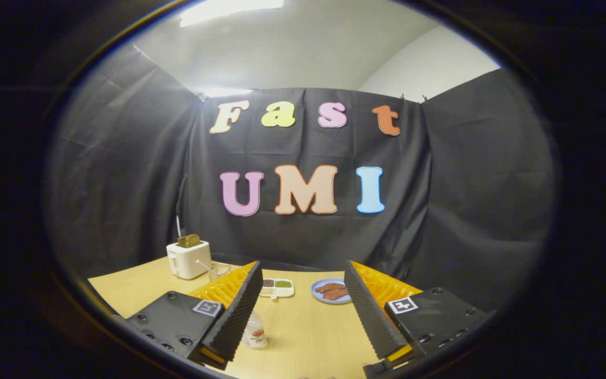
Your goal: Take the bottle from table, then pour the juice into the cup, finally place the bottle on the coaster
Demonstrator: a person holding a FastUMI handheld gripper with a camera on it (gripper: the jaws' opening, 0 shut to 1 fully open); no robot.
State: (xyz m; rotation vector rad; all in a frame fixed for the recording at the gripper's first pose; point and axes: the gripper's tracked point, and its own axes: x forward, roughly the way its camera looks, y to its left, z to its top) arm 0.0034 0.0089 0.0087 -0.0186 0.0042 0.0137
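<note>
Claw (303,321) spread wide and holding nothing above light wooden table (308,337), small clear plastic bottle with white cap (255,332) just beside its left finger, beyond, white divided dish (276,287), blue plate of brown food (330,290), white toaster (188,258).

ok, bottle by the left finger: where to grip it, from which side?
Probably the body, below the cap, coming from above and front. The bottle stands upright on the table, partly hidden behind the left finger. The gripper is open, so shift left to straddle it.
</note>
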